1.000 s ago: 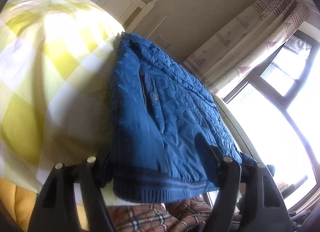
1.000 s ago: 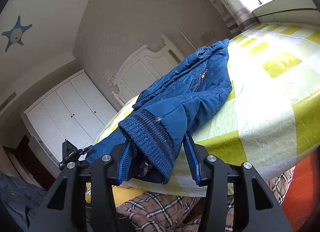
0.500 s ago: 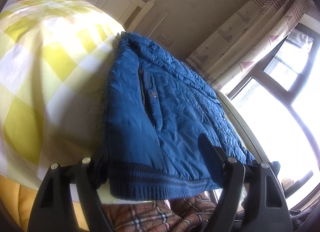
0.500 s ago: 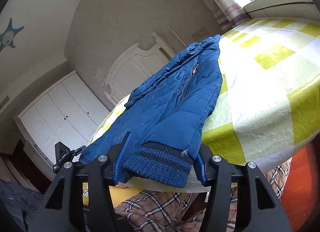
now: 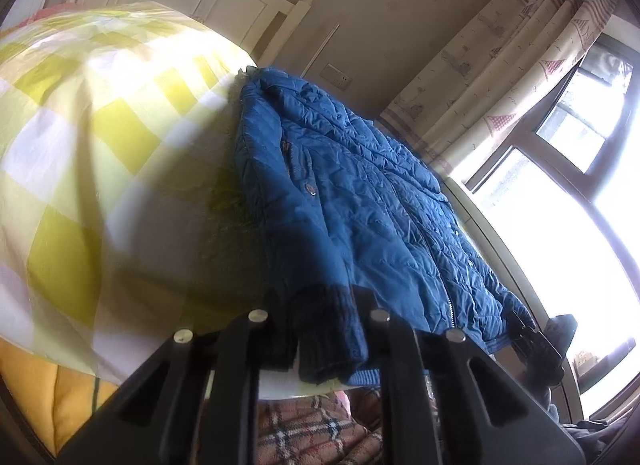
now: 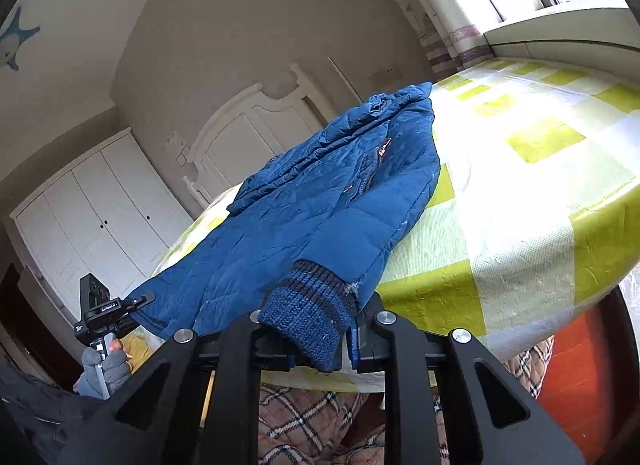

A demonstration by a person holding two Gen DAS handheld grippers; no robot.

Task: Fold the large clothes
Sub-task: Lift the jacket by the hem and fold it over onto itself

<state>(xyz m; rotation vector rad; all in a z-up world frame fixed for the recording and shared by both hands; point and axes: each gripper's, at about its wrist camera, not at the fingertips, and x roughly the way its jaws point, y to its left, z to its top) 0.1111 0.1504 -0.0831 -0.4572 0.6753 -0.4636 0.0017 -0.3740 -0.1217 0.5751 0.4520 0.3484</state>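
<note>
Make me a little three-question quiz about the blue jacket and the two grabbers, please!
1. True or false: the blue quilted jacket lies on a plain red sheet.
2. What does the right gripper clamp? A) collar B) striped knit cuff C) zipper
3. Fill in: the left gripper pinches the jacket's dark ribbed ____ at the bed's near edge.

Key:
1. False; it lies on a yellow-and-white checked bedspread.
2. B.
3. Hem; both grippers are shut on knit trim.
</note>
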